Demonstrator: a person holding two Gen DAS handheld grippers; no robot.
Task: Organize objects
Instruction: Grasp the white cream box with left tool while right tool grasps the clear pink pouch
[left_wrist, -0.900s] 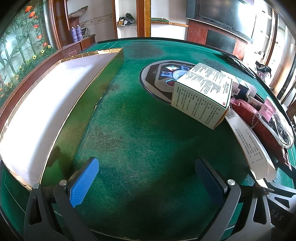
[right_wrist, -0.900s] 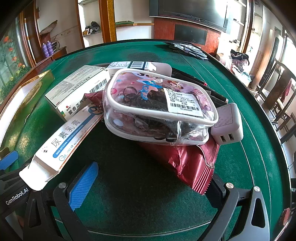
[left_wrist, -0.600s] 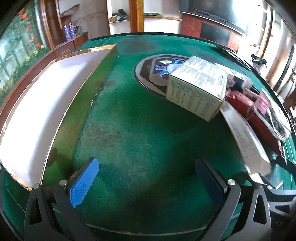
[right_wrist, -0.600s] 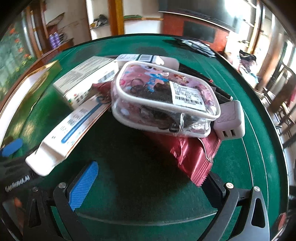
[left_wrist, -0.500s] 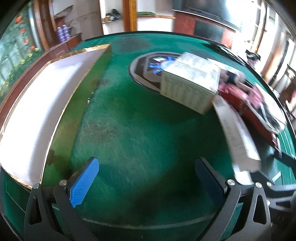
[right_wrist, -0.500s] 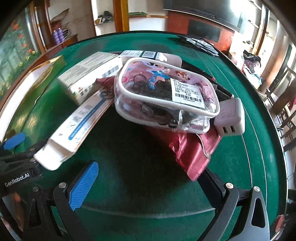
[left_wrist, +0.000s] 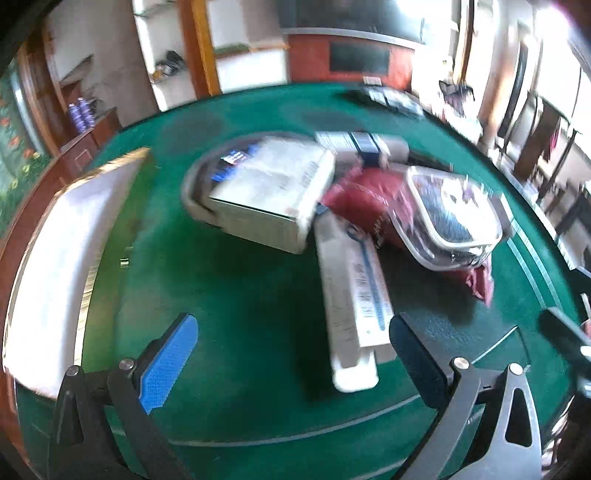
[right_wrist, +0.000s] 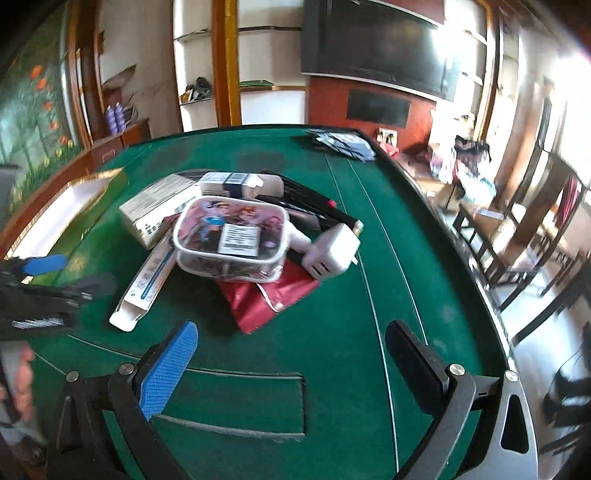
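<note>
**A pile of things waits to be sorted**

The left hand-held gripper is wide apart and holds nothing. The right hand-held gripper is wide apart too, with nothing in it. Both hang above the green surface, close to the pile but not touching it.

The pile sits near the middle of the surface. A long white box lies flat with one end pointing at the left hand-held gripper. That end looks open. A bigger white box lies beside it. A clear pouch with cartoon pictures rests on top of a red foil bag. A white charger leans against the pouch. To the left side stands a big open tray with a white inside, well apart from the pile.

The long box is probably light and made of thin card. Squeeze it too hard and it may crush. A good place to hold it is across its narrow sides, near the closest end. The pouch looks soft and smooth, so it might slip. The foil bag looks crinkly and floppy. The charger looks hard and easy to pinch.
</note>
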